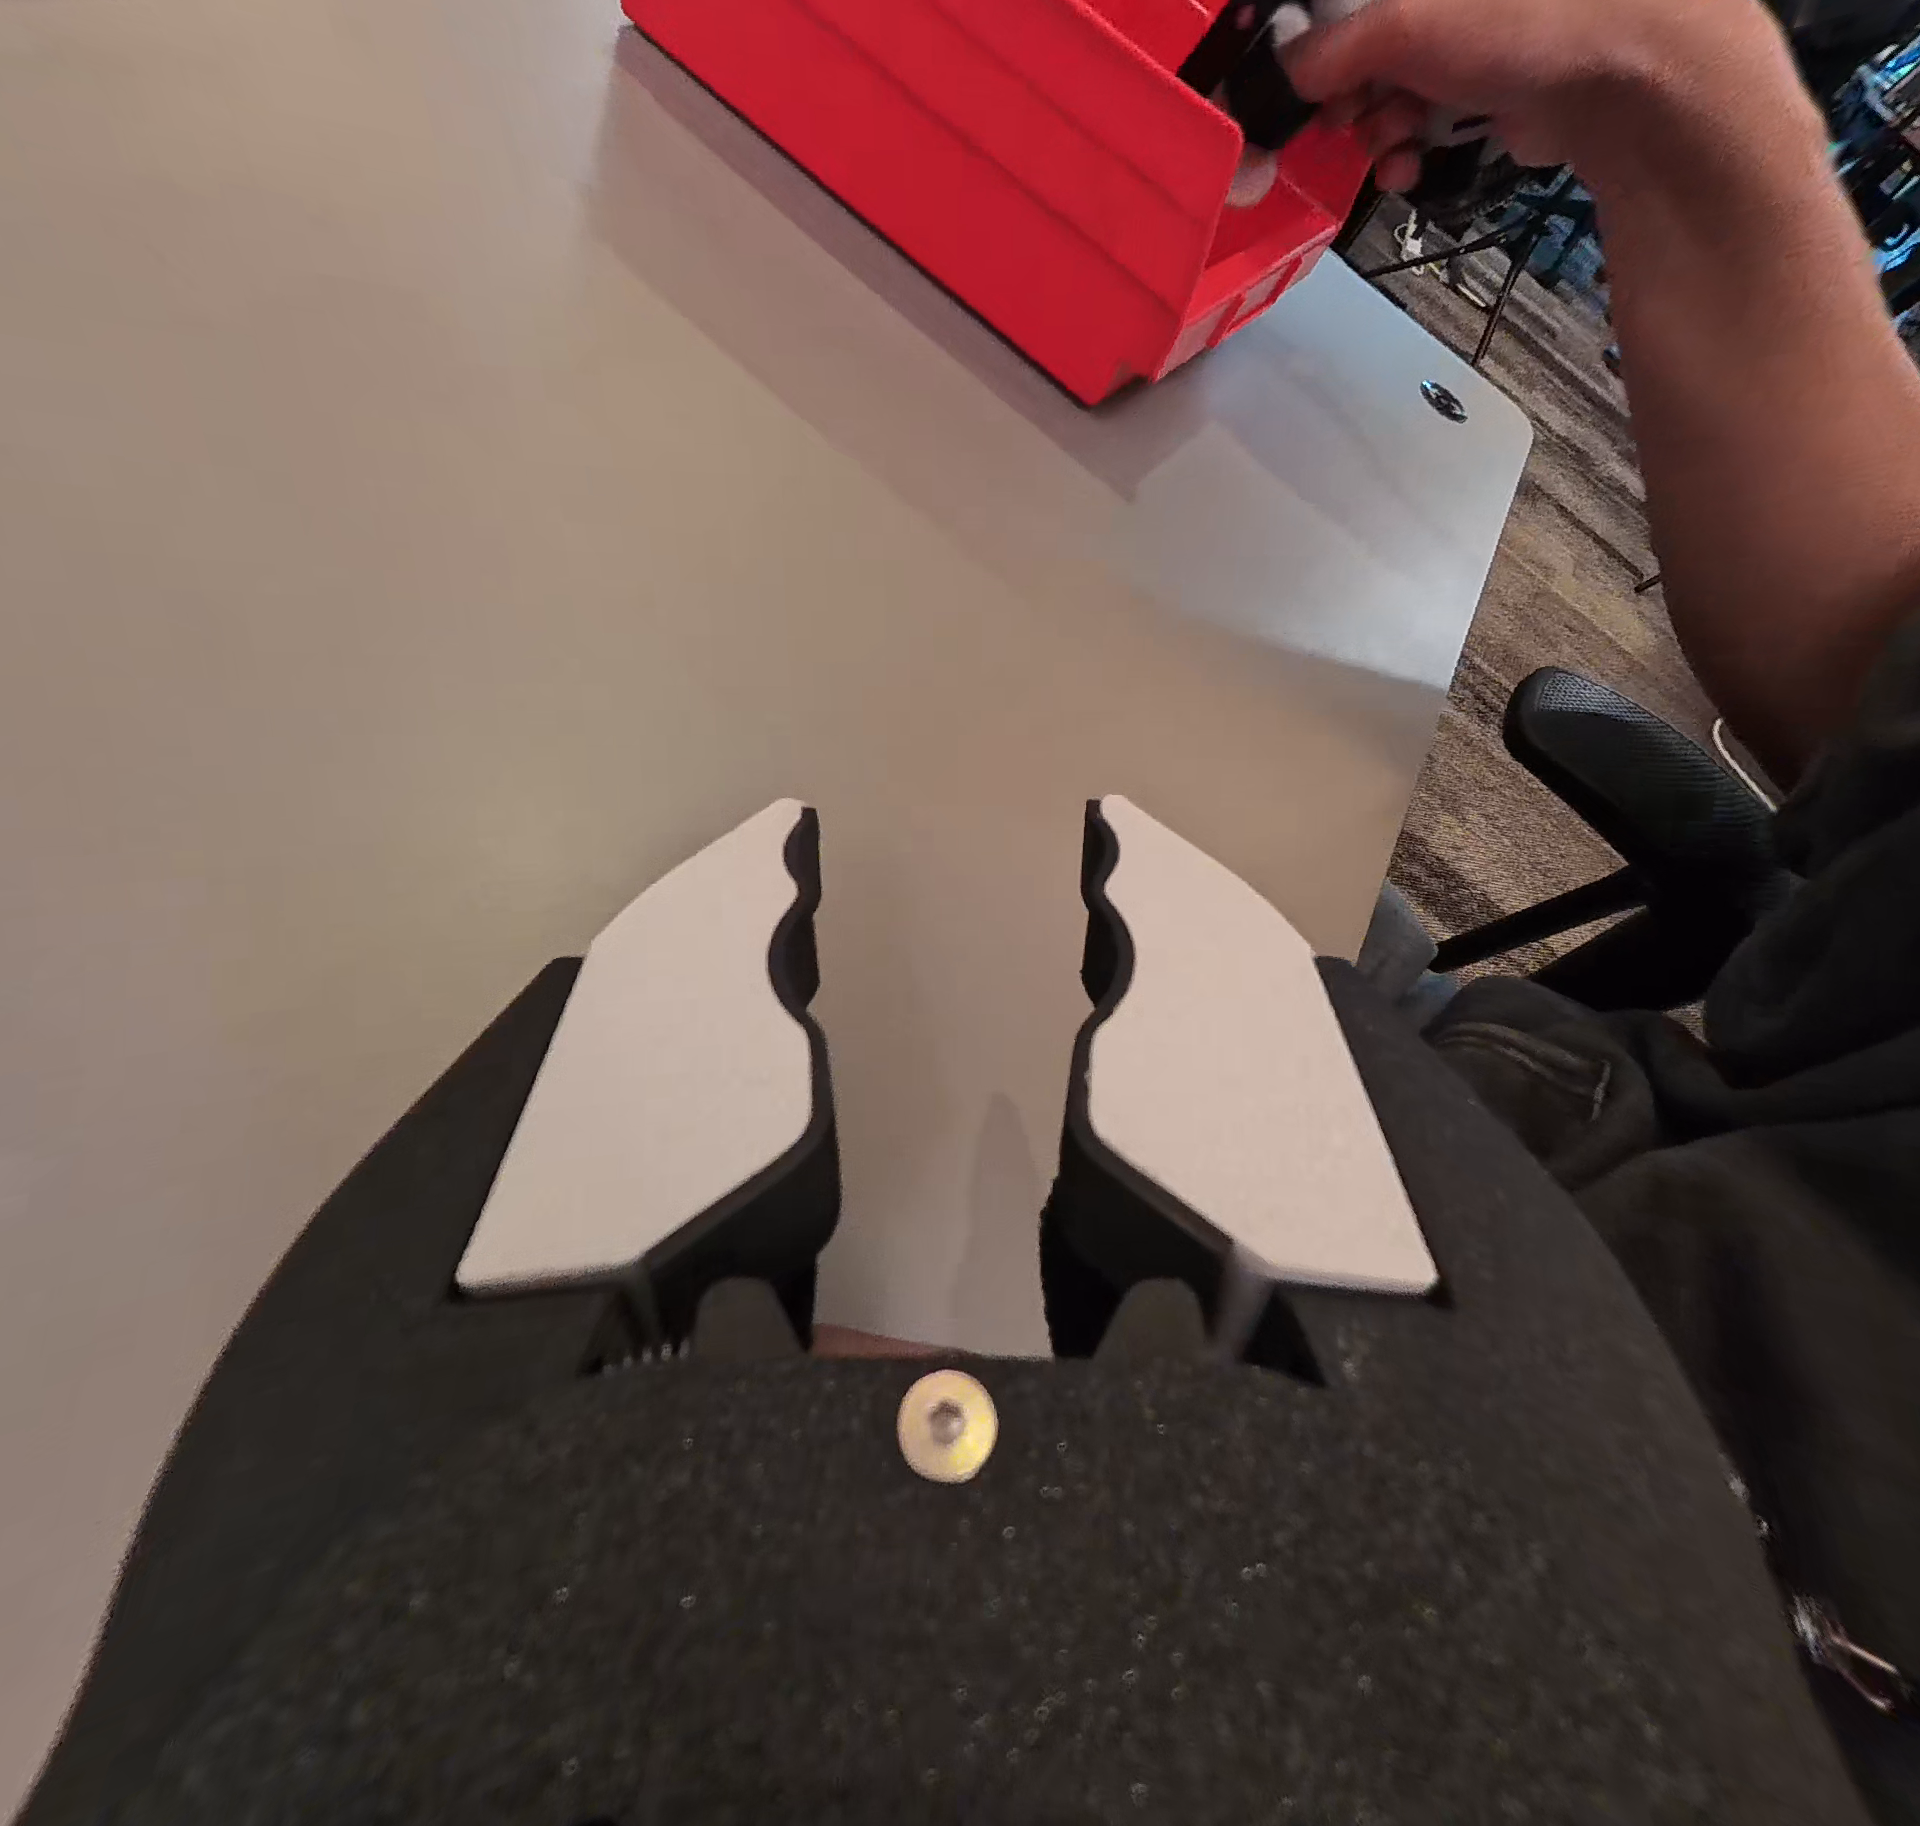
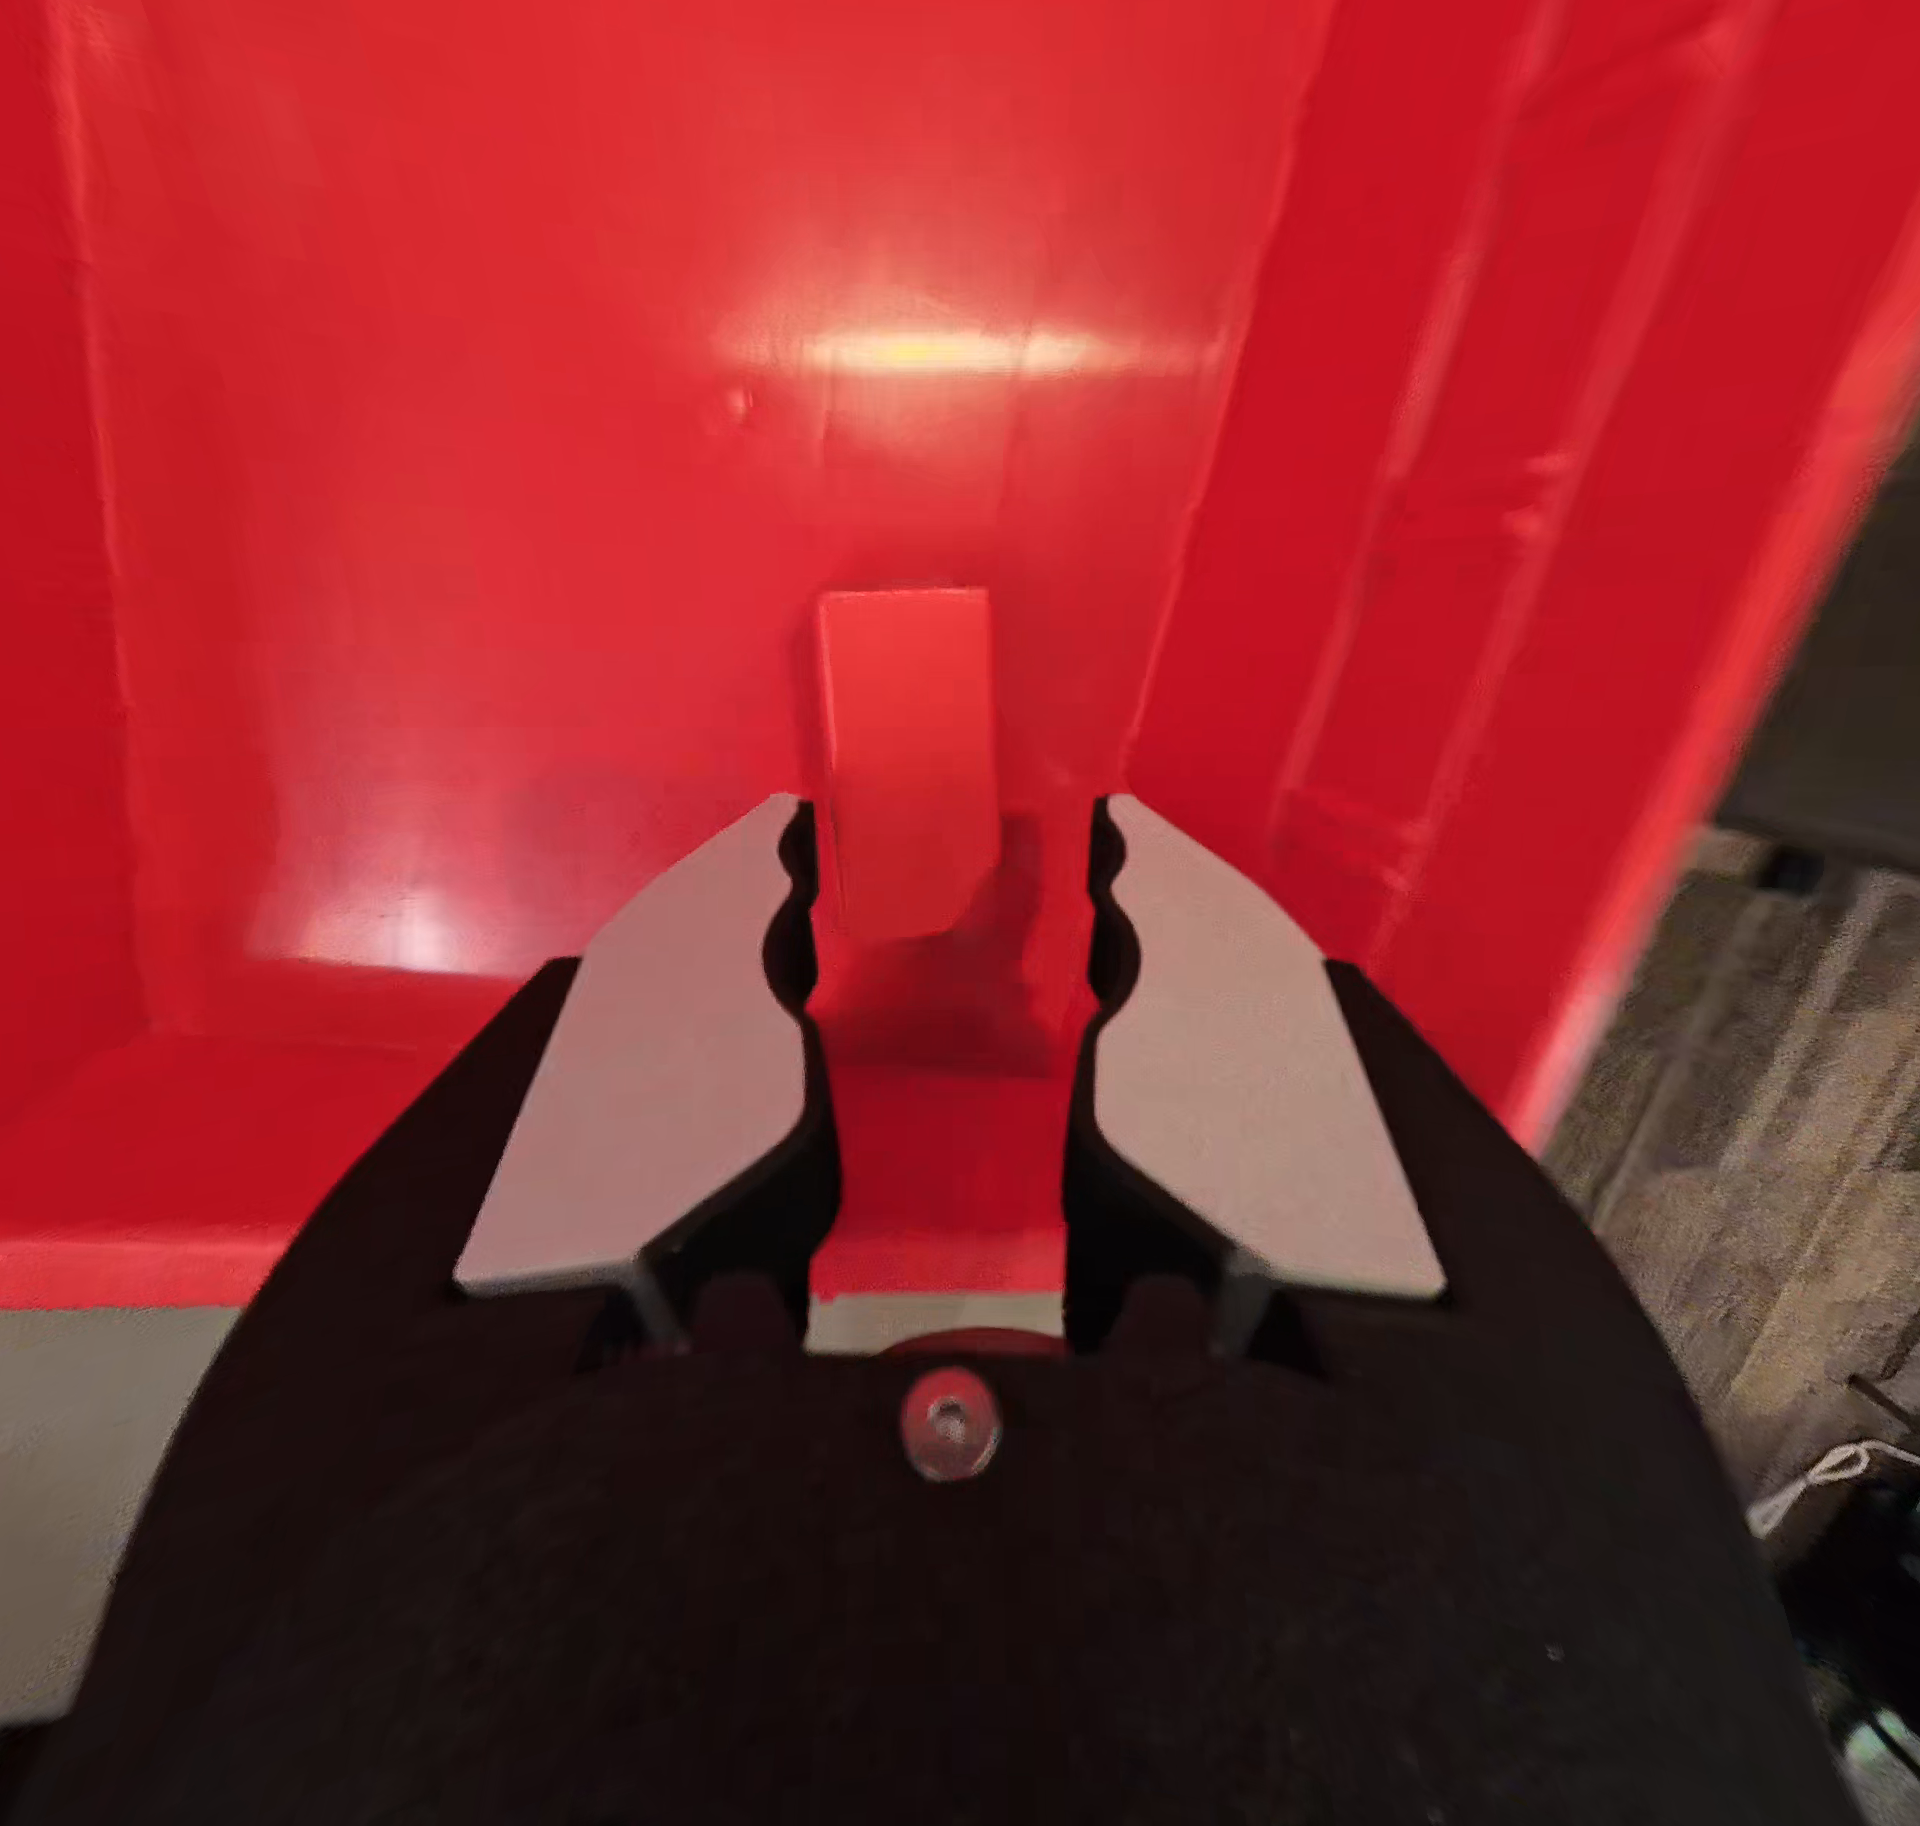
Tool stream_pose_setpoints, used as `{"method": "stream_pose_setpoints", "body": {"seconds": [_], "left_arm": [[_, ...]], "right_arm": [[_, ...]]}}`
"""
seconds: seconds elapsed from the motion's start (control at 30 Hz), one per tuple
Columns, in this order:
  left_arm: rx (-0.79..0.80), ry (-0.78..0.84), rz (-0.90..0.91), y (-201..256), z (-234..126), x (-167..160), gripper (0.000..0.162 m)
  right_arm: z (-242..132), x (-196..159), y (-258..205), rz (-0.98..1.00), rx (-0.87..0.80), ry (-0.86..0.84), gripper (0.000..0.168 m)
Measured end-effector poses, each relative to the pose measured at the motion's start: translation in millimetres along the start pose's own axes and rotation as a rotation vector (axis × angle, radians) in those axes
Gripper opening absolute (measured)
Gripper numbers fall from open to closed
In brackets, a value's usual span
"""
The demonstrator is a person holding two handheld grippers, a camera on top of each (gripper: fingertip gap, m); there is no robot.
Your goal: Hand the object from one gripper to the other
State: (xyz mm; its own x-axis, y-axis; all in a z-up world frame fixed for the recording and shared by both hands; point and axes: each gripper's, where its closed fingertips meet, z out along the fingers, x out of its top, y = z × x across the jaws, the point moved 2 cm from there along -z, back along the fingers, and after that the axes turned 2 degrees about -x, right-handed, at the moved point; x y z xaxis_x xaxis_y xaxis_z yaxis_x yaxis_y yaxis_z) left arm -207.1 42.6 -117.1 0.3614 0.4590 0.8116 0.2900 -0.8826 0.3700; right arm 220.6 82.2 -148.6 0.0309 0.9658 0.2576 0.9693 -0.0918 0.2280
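A small red block (image 2: pixel 902 748) lies on the floor of a red bin (image 2: pixel 520 426). My right gripper (image 2: pixel 951 820) is open inside the bin, its tips on either side of the block's near end, the left finger (image 2: pixel 675 1028) close against it. In the left wrist view the bin (image 1: pixel 935 145) stands at the far side of the grey table (image 1: pixel 416 529), and a person's hand (image 1: pixel 1507 62) holds the right gripper down into it. My left gripper (image 1: pixel 951 820) is open and empty above the table, well short of the bin.
The table's right edge and rounded corner (image 1: pixel 1475 488) lie right of the bin. Beyond it are patterned carpet (image 1: pixel 1558 633) and a black office chair (image 1: pixel 1642 789). A person's forearm (image 1: pixel 1766 426) crosses the right side.
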Motion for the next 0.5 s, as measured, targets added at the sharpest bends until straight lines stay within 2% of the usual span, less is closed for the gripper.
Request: {"method": "stream_pose_setpoints", "body": {"seconds": [0.07, 0.13, 0.2, 0.3, 0.33, 0.4, 0.5], "left_arm": [[0.011, 0.006, 0.003, -2.4, -1.8, 0.5, 0.048], [0.028, 0.016, 0.016, -5.9, -5.4, 2.8, 0.049], [0.056, 0.028, 0.043, -10.8, -13.8, 7.5, 0.05], [0.092, 0.043, 0.107, -21.3, -44.7, 22.0, 0.049], [0.141, 0.042, 0.149, -31.2, -60.0, 28.4, 0.048], [0.249, -0.009, 0.215, -58.7, -91.7, 38.4, 0.048], [0.394, -0.247, 0.219, -114.8, -122.6, 40.9, 0.052]], "right_arm": [[-31.6, 10.6, -1.9, 0.004, -0.053, 0.168, 0.05], [-68.1, 20.2, -28.4, -0.008, 0.005, 0.404, 0.049], [-100.8, 15.0, -80.2, -0.04, 0.198, 0.625, 0.049], [-139.6, -16.3, -160.1, -0.081, 0.549, 0.875, 0.047], [-146.4, -29.1, -178.2, -0.074, 0.622, 0.938, 0.047], [-145.8, -52.9, -202.6, -0.115, 0.677, 0.961, 0.046], [-137.5, -71.6, -218.8, -0.14, 0.74, 0.941, 0.047]]}}
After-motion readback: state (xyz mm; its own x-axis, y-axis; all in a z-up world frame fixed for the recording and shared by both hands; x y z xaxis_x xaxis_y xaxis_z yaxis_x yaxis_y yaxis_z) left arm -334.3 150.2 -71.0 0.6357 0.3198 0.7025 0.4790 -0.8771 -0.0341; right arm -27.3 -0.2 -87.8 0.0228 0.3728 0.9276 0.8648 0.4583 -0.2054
